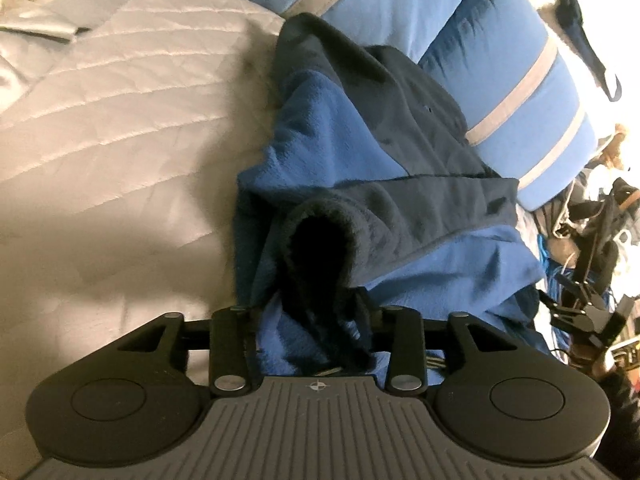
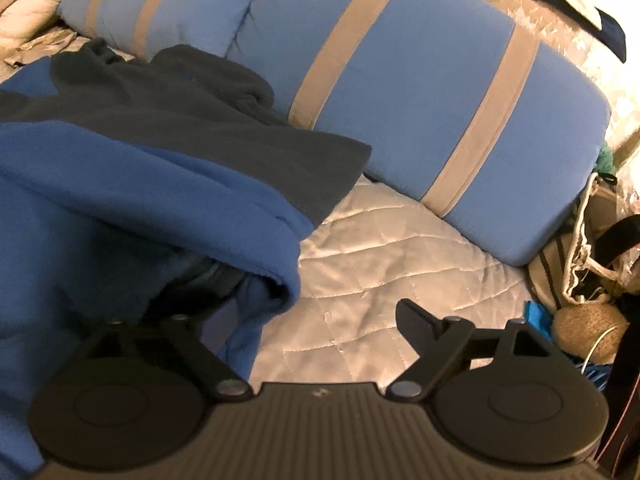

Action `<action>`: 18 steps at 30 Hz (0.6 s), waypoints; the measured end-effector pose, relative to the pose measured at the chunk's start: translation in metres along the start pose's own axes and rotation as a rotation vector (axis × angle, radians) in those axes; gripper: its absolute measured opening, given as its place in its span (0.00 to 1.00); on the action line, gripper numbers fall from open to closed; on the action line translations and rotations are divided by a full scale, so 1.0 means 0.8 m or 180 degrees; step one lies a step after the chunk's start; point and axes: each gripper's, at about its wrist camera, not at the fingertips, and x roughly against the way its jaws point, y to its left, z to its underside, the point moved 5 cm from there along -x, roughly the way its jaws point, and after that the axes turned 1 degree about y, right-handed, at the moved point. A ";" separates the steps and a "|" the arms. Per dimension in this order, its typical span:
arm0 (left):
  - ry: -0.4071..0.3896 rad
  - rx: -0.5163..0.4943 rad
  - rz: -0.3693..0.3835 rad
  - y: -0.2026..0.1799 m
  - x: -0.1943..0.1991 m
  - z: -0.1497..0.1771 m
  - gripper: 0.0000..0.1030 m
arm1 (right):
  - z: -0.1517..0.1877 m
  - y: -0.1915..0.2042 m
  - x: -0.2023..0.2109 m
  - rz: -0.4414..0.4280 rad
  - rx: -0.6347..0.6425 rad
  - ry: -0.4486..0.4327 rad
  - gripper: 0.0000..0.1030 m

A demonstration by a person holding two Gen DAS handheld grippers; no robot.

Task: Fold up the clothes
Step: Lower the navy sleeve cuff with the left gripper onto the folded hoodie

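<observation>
The blue and navy fleece garment (image 1: 360, 168) lies in a loose heap on the quilted bed (image 1: 100, 140), its far edge up against the blue pillow with tan stripes (image 2: 420, 92). In the left wrist view, the left tongs (image 1: 312, 320) stand partly apart with a bunch of blue fabric and the dark, fuzzy cuff of a sleeve (image 1: 320, 240) lying between the 2 jaws; the pads do not look pressed into the cloth, so this reads as a release rather than a grip. In the right wrist view, the right tongs (image 2: 288, 312) are spread wide: the right jaw stands clear over bare quilt, while the left jaw is buried under a fold of the fleece, touching it but clamping nothing. The step in hand looks like letting go after laying a fold, with the garment only roughly gathered and far from a neat rectangle. The next move probably calls for backing both tongs out without dragging cloth, then finding the loose sleeve or a hem edge to pinch and carry across.
</observation>
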 end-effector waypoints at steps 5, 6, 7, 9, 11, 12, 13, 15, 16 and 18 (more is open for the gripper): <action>-0.0109 -0.0071 -0.0386 0.004 0.012 0.000 0.40 | -0.014 0.002 0.013 -0.0197 -0.0302 -0.0185 0.90; -0.0140 -0.0094 -0.0502 0.005 0.015 -0.001 0.40 | -0.017 0.005 0.013 -0.0268 -0.0340 -0.0196 0.90; -0.0173 -0.0102 -0.0576 0.007 0.018 -0.001 0.40 | -0.020 0.008 0.012 -0.0334 -0.0374 -0.0206 0.91; -0.0278 0.0003 -0.0444 0.009 0.028 -0.003 0.40 | -0.023 0.017 0.006 -0.0317 -0.0318 -0.0205 0.91; -0.0406 0.0069 -0.0336 0.007 0.039 -0.007 0.40 | -0.020 0.025 -0.009 -0.0265 -0.0246 -0.0126 0.95; -0.0465 0.0046 -0.0306 0.003 0.043 -0.010 0.41 | -0.018 0.028 -0.017 -0.0234 -0.0218 -0.0071 0.95; -0.0517 0.0019 -0.0278 -0.001 0.048 -0.012 0.42 | -0.013 0.032 -0.027 -0.0173 -0.0172 0.0026 0.95; -0.0568 -0.0063 -0.0245 -0.010 0.053 -0.017 0.46 | -0.006 0.031 -0.036 -0.0098 -0.0176 0.0130 0.95; -0.0577 -0.0116 -0.0254 -0.016 0.053 -0.019 0.48 | -0.002 0.031 -0.040 -0.0061 -0.0178 0.0182 0.95; -0.0574 -0.0238 -0.0306 -0.025 0.048 -0.022 0.48 | 0.005 0.030 -0.048 0.0013 -0.0182 0.0285 0.95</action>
